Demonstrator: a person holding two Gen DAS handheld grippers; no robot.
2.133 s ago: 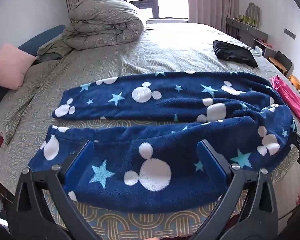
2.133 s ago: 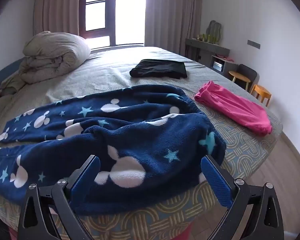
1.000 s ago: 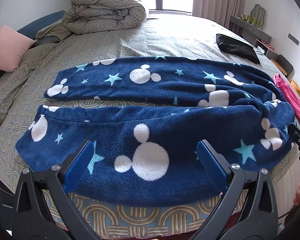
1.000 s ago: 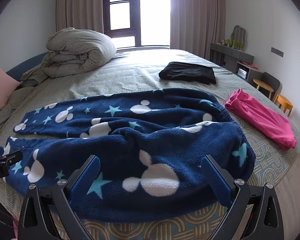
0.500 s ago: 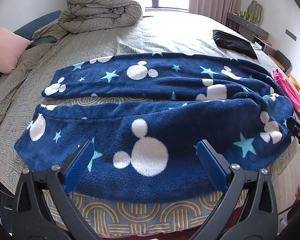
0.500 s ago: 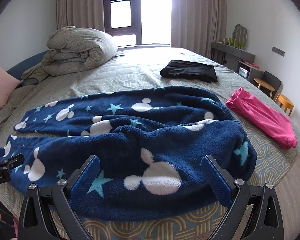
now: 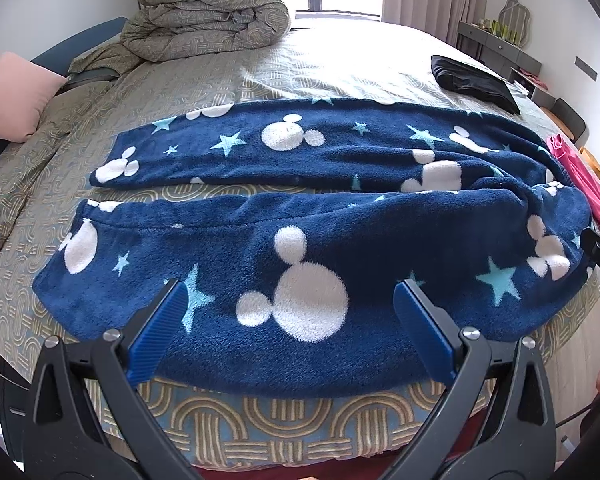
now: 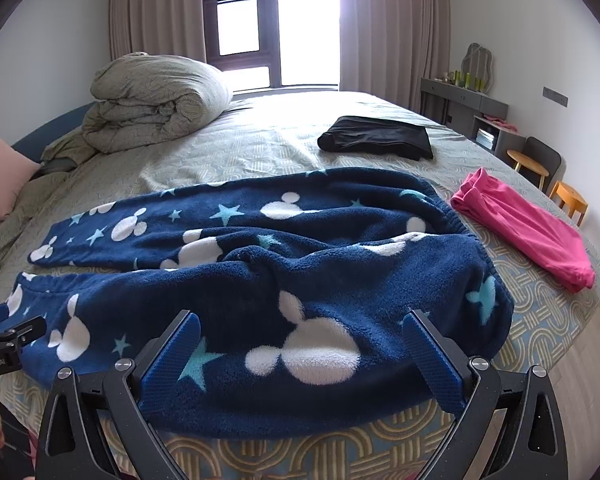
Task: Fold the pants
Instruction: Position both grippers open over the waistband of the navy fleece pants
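The left gripper (image 7: 286, 308), black-framed with ribbed blue fingers (image 7: 162, 330), hovered spread wide and released over the near edge of the bed (image 7: 284, 420). The right gripper (image 8: 298, 344), of the same build, was likewise spread wide and held nothing.

Just beyond both lay the navy fleece pants with white mouse-head shapes and pale blue stars (image 7: 300, 240), plush and thick, spread flat across the bed's near edge. The two legs ran side by side toward the left, a narrow strip of bedcover showing between them; the gathered waistband bunched at the right. The bed wore a grey-green quilted cover with a looping arch pattern.

Compared with half a second earlier, the pants lay unchanged, and the left gripper's view had shifted only slightly, with the far items sitting a little lower in frame.

Just right of the waistband lay a folded bright pink garment (image 8: 528, 228), smooth and flat. Farther back rested a folded black garment (image 8: 376, 142). At the far left sat a bulky, rolled grey-green duvet (image 8: 156, 100) and a soft pink pillow (image 7: 8, 96). Beyond stood a curtained window (image 8: 268, 20).
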